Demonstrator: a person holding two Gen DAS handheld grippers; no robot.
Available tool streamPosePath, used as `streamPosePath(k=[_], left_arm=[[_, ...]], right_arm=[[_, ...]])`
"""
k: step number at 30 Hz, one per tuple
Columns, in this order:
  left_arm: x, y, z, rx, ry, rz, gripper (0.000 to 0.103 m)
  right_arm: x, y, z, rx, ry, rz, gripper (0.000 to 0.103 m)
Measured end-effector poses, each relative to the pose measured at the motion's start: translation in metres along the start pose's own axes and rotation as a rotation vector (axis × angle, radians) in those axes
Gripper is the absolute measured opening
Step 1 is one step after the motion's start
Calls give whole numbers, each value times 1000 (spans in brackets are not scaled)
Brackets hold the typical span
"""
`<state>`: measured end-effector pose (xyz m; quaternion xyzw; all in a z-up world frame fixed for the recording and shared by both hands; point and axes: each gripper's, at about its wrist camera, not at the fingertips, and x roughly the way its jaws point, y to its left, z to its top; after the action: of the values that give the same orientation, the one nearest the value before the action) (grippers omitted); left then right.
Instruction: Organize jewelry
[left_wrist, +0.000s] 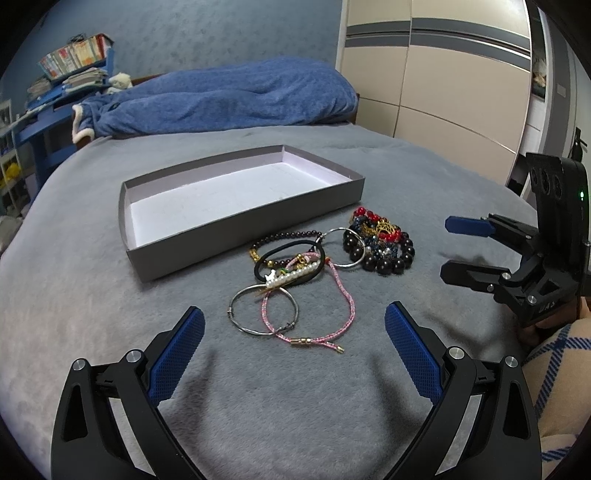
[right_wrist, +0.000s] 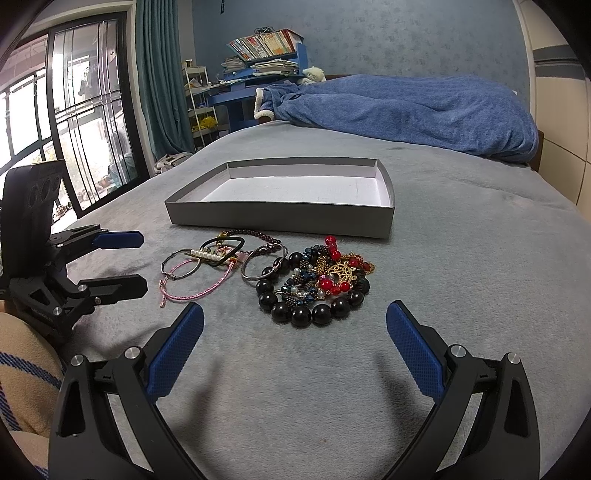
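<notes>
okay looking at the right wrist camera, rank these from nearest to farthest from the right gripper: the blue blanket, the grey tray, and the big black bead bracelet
1. Big black bead bracelet, just ahead of the open right gripper, slightly left of centre.
2. Grey tray, beyond the jewelry pile, empty.
3. Blue blanket, farthest, at the bed's far end, toward the right.

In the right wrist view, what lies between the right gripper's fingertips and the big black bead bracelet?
Only bare grey blanket lies between the open right gripper and the black bead bracelet, as the right wrist view shows.
</notes>
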<state>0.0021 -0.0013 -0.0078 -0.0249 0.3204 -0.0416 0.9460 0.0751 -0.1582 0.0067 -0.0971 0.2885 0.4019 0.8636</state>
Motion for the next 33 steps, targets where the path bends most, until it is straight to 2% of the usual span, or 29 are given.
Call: streamPosePath(k=[10, 16, 21, 25, 32, 33], left_arm=[[-2, 6, 12, -40, 4, 1, 96], [0, -4, 17, 31, 24, 10, 96], [5, -4, 25, 41, 34, 18, 96], [17, -4, 33, 53, 59, 35, 95], [48, -4, 45, 77, 124, 45, 82], [52, -4, 47, 75, 131, 46, 78]], right_arm=[[-1, -5, 0, 30, 1, 11, 98], [-2, -13, 0, 73, 1, -14, 98], [-3, -23, 0, 117, -9, -40, 98], [-2, -28, 0, 136, -2, -16, 97], [0, -22, 1, 107, 6, -24, 97], [0, -22, 1, 108, 7, -24, 97]])
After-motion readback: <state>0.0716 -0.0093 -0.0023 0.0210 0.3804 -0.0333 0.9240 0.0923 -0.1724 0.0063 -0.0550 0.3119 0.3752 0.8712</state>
